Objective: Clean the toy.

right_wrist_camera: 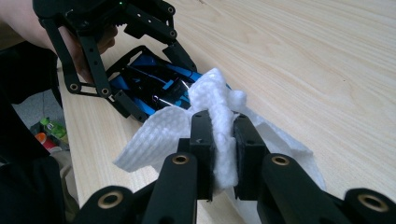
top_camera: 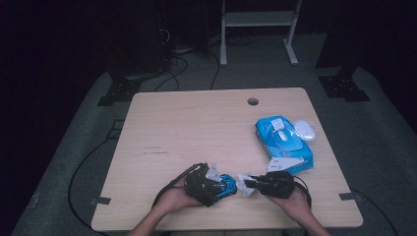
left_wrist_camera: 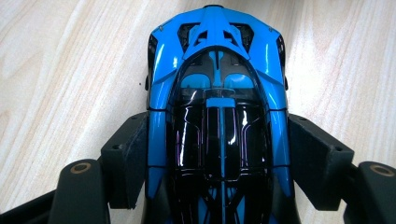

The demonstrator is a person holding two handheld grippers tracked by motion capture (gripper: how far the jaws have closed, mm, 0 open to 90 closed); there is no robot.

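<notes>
Your left gripper (left_wrist_camera: 217, 154) clamps the toy car (left_wrist_camera: 217, 116); your right gripper (right_wrist_camera: 223, 140) pinches the wipe (right_wrist_camera: 205, 116). Hard wiping could twist the car loose.

Toy car (top_camera: 227, 185) left of wipe (top_camera: 244, 185)

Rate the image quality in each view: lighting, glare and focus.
High view: dim, dark surroundings, the table evenly lit but soft, the wipes pack legible. Left gripper view: bright and sharp, with glare streaks on the glossy black roof of the blue toy car. Right gripper view: the white wipe is well lit, its texture sharp; the lower left corner is in deep shadow.
</notes>
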